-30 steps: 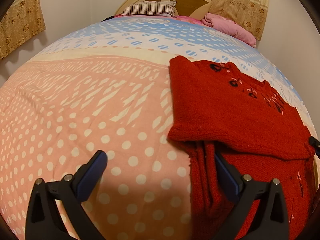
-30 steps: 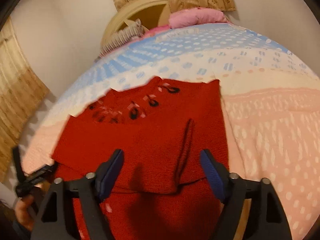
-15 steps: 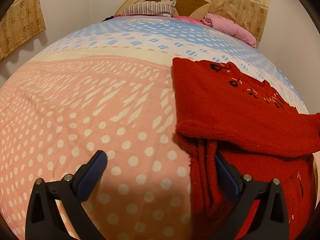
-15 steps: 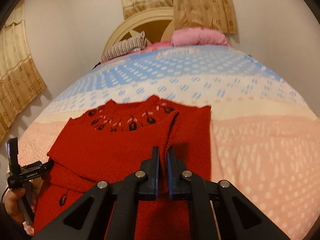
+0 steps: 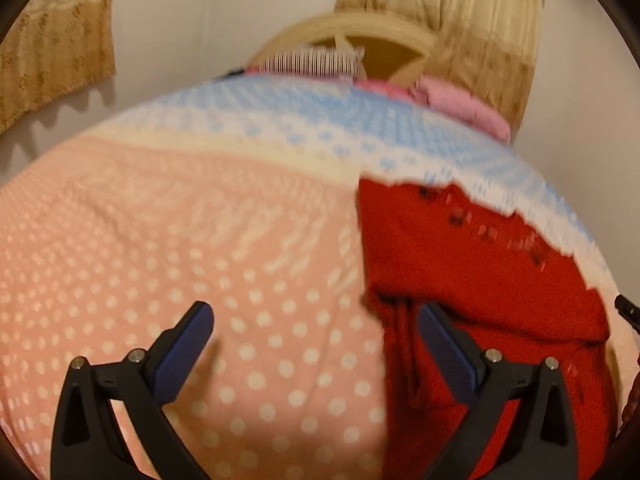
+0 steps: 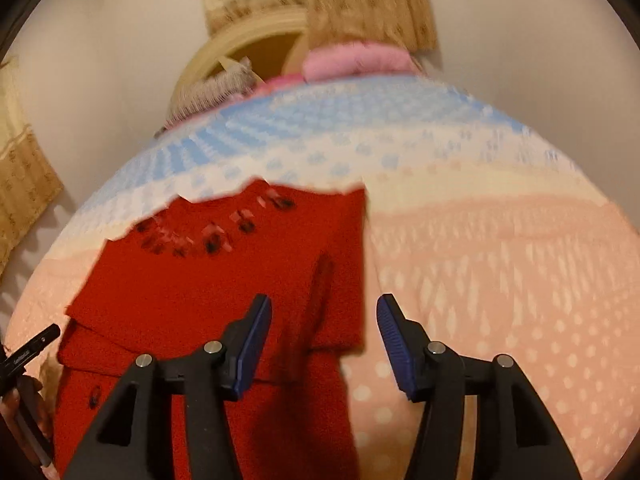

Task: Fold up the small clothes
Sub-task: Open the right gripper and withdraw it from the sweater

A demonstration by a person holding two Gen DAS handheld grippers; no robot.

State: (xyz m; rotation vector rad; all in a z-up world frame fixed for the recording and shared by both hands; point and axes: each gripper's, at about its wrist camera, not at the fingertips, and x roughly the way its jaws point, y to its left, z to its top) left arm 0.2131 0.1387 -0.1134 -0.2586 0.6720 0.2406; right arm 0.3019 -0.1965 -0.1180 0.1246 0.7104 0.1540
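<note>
A small red knitted sweater (image 5: 460, 264) with dark and pink patterning at the neck lies on the bed, its sleeves folded across the body. In the right wrist view the sweater (image 6: 224, 280) fills the lower left. My left gripper (image 5: 316, 344) is open and empty above the sweater's left edge, one finger over the bedspread, the other over the red knit. My right gripper (image 6: 324, 344) is open and empty above the sweater's right edge. Both views are motion-blurred.
The bedspread (image 5: 160, 240) is pink with white dots, blue and white farther back. A striped pillow (image 5: 308, 62), a pink pillow (image 5: 464, 106) and a wooden headboard (image 5: 352, 32) stand at the far end. Curtains hang behind. The other gripper's tip (image 6: 32, 350) shows at the left edge.
My right gripper was shut half a second ago and is now open again. Both grippers have lifted and tilted back, so more wall and curtain show. The sweater lies as before.
</note>
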